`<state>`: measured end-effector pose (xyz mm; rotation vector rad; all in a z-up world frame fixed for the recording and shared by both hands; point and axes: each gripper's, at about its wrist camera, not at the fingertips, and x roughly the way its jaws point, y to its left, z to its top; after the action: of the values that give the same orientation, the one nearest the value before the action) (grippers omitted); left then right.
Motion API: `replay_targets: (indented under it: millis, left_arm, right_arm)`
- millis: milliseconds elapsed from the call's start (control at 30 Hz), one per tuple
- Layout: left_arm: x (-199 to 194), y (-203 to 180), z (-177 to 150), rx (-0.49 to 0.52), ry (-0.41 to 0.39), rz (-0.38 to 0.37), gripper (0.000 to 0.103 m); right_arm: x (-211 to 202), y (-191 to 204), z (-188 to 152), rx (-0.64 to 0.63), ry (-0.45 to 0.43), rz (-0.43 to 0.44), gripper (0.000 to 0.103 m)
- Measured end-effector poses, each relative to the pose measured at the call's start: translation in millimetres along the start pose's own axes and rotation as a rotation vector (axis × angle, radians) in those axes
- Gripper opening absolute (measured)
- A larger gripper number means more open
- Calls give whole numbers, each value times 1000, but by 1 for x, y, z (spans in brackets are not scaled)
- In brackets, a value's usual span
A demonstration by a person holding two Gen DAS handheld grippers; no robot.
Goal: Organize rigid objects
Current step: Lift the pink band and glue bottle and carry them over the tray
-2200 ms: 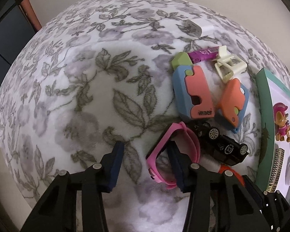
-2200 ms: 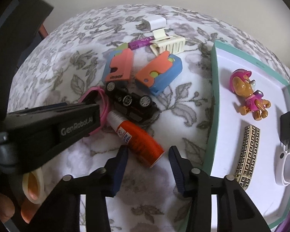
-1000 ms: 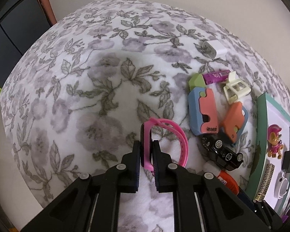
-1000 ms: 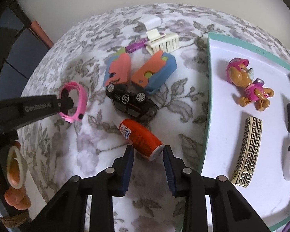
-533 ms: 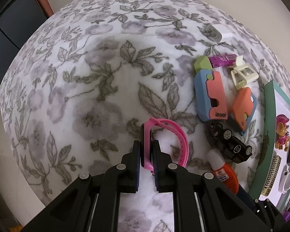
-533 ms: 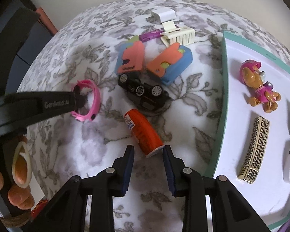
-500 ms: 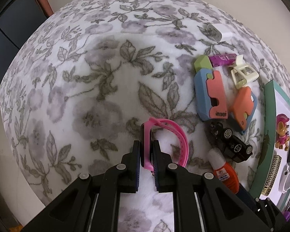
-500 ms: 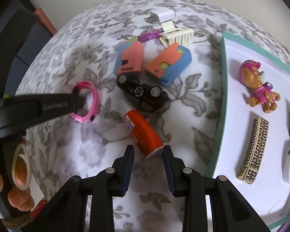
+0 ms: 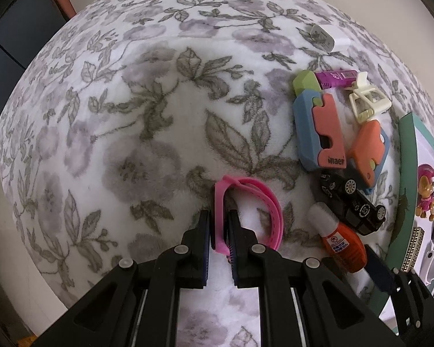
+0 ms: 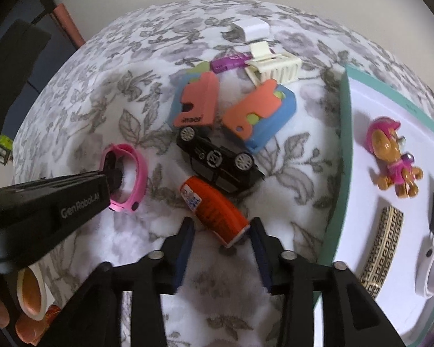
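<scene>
My left gripper point(image 9: 219, 232) still pinches the pink watch point(image 9: 247, 211); my right gripper point(image 10: 221, 238) has spread wider around the orange bottle point(image 10: 214, 211).

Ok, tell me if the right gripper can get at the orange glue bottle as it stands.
Probably yes. The right gripper is open, with the orange glue bottle lying tilted just ahead of its fingers, base end nearest. Nothing lies between them; the black toy car sits behind it.
</scene>
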<state>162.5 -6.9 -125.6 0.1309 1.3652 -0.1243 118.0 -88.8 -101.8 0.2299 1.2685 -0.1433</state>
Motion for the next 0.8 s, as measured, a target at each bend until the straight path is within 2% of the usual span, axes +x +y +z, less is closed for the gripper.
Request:
replay_targets:
  millis: [500, 800]
  left_arm:
    - [0, 7, 7, 8, 9, -5, 13]
    - [1, -8, 6, 56, -14, 49, 12]
  right_arm:
    - [18, 24, 22, -104, -34, -94, 57]
    - [9, 16, 10, -64, -38, -56, 35]
